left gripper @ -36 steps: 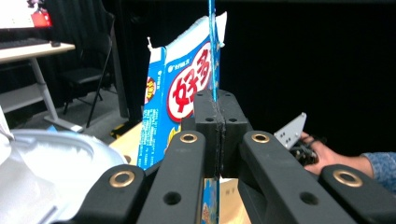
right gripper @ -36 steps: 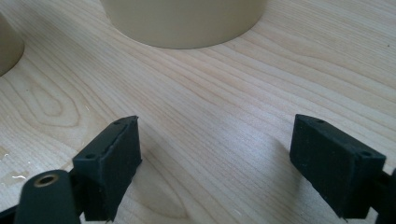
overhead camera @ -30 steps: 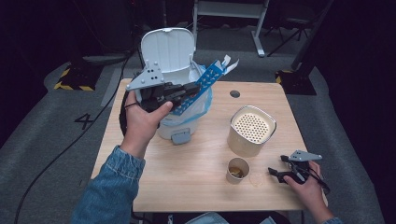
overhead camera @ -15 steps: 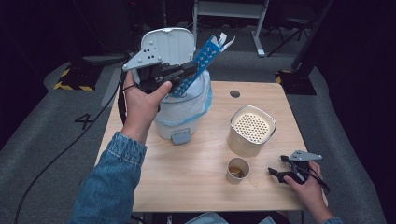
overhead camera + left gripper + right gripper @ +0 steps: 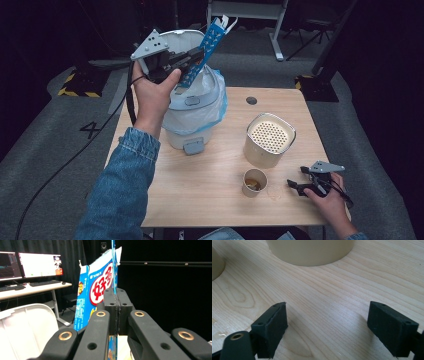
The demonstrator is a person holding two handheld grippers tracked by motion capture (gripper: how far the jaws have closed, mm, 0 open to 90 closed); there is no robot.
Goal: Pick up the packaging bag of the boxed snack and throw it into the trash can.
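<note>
Blue snack wrapper (image 5: 204,50): we see it pinched flat between the fingers of the left gripper (image 5: 192,59), its torn top sticking up past the fingertips, raised over the bin.
Left gripper: our left hand (image 5: 152,95) carries it high; in the left gripper view the fingers (image 5: 110,302) press together with the wrapper's (image 5: 100,290) thin edge clamped in the seam.
White bin (image 5: 192,112): below the left fingers, lined with a pale blue bag, its lid (image 5: 172,40) tipped up behind them.
Right gripper (image 5: 300,184): low at the near right of the table (image 5: 210,200), fingers (image 5: 272,327) spread wide with bare wood between them, holding nothing.
Perforated beige canister (image 5: 269,140): just beyond the right fingers.
Paper cup (image 5: 254,182): beside the right fingers, towards the left gripper's side, apart from them.
</note>
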